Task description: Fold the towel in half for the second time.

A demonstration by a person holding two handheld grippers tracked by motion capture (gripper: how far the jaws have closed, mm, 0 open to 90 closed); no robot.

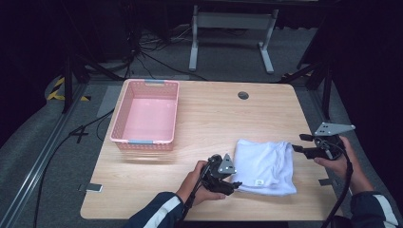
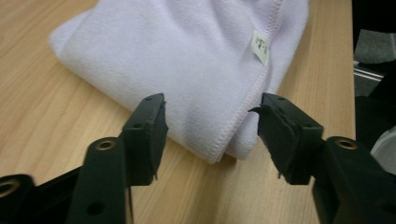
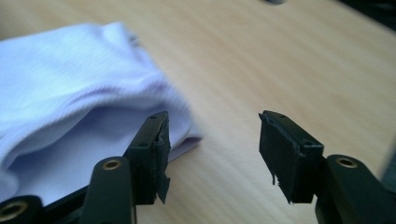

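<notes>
A folded white cloth (image 1: 266, 166) lies flat on the wooden table (image 1: 214, 118) at the front right. My left gripper (image 1: 234, 183) sits low at the cloth's near left corner with its jaws open. In the left gripper view the stitched corner of the cloth (image 2: 177, 51), with a small label (image 2: 260, 45), lies just ahead of and between the open jaws of the left gripper (image 2: 212, 126), untouched. My right gripper (image 1: 301, 143) hovers open just off the cloth's far right corner. In the right gripper view, one fingertip of the right gripper (image 3: 212, 140) stands over the edge of the cloth (image 3: 60, 93).
An empty pink plastic basket (image 1: 147, 114) stands at the table's back left. A round cable hole (image 1: 243, 95) sits near the far edge. Bare wood lies between basket and cloth. A white table frame (image 1: 233, 28) and cables are on the floor beyond.
</notes>
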